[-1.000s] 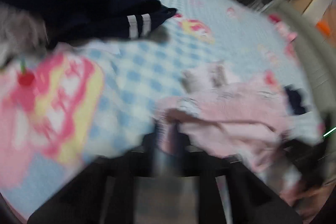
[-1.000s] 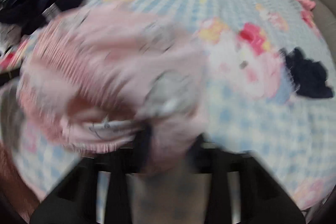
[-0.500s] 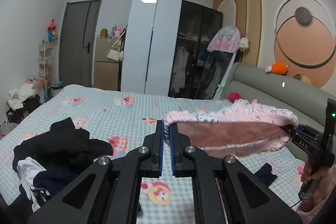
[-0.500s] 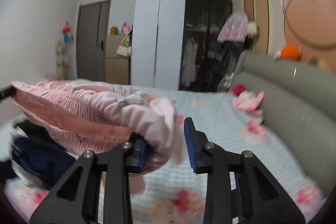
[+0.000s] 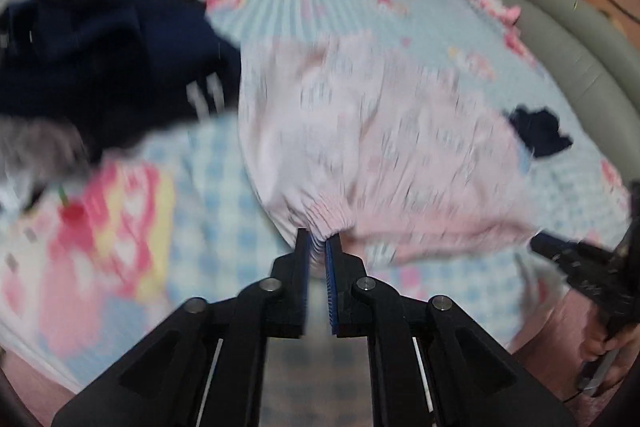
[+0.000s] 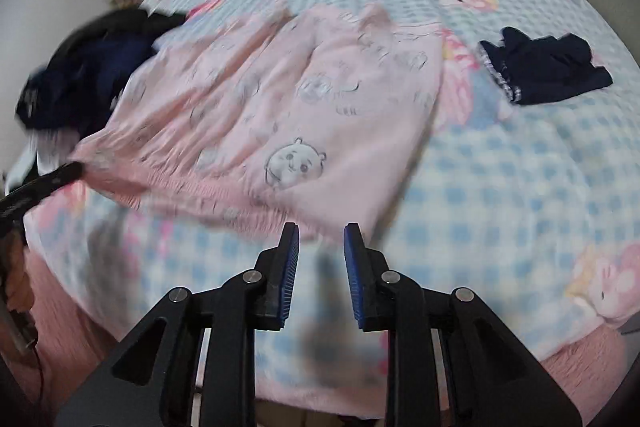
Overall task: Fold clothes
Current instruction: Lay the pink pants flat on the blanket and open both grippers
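While the pink garment [image 6: 280,115] lies spread out on the blue-checked bedspread [image 6: 520,187], printed side up with its gathered elastic edge nearest the cameras, only one end of that edge is held. The left gripper [image 5: 318,245] is pinched on the elastic hem at its left end, the cloth bunched between the blue pads. The right gripper [image 6: 321,239] stands spread just short of the hem's right end, with nothing between its fingers.

Judging from this, the cloth lies flat enough to fold, but it is not square: the far edge is rumpled and the left side runs up against the dark heap of clothes [image 5: 100,59]. A fold made from one held corner alone could drag the garment askew or pull it into that heap. Should the right gripper close without catching the hem, or catch the bedspread along with it, the layers would lift unevenly. The picture blur also suggests fast motion, which could flip the loose edge over.

A small dark garment [image 6: 544,67] lies apart on the bedspread to the right, clear of the work.

No brand or readable writing shows; the pink cloth bears only outline drawings of a bear's face [image 6: 294,163], and the bedspread carries cartoon figures.
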`<state>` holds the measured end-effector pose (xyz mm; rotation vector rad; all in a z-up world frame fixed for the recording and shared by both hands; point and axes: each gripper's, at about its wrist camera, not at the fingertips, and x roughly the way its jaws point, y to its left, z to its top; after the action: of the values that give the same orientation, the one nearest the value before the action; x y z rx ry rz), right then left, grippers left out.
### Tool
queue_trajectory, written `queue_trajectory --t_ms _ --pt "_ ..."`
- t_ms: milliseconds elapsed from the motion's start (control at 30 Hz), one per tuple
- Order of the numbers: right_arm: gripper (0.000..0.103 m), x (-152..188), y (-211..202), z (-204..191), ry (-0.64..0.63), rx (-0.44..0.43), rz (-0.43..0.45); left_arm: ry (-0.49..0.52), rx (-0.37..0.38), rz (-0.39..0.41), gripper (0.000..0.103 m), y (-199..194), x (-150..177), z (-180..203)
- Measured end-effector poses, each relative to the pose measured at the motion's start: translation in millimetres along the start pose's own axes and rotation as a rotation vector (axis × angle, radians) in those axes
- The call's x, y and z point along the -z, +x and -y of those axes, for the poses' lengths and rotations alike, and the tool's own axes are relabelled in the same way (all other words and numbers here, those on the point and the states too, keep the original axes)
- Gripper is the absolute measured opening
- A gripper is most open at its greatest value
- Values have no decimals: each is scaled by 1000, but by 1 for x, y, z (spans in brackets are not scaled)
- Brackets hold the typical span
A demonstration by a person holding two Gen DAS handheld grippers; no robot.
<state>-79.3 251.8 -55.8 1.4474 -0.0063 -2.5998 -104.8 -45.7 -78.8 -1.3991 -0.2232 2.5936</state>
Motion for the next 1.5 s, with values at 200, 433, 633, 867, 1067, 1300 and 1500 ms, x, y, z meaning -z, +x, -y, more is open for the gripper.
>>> queue_trajectory --t_ms 200,433,633,867,1067,1300,1500 --pt "48 -7 -12 -39 -216 161 143 -118 12 75 37 8 29 -24" --pt "49 -13 55 -88 -388 92 3 -166 5 79 43 19 29 -41" --pt "47 -18 74 -64 -257 142 -30 -153 -23 85 43 19 33 -37" --pt "48 -27 52 -16 -115 293 24 -208 -21 115 43 18 28 -42" --pt "49 -27 41 -17 -85 114 -3 -205 40 105 43 18 29 -40" --pt "49 -19 64 -46 -159 80 -56 -152 -38 89 43 22 33 -31" --pt "46 -6 63 -14 -105 186 -91 -118 -6 127 46 2 33 -19"
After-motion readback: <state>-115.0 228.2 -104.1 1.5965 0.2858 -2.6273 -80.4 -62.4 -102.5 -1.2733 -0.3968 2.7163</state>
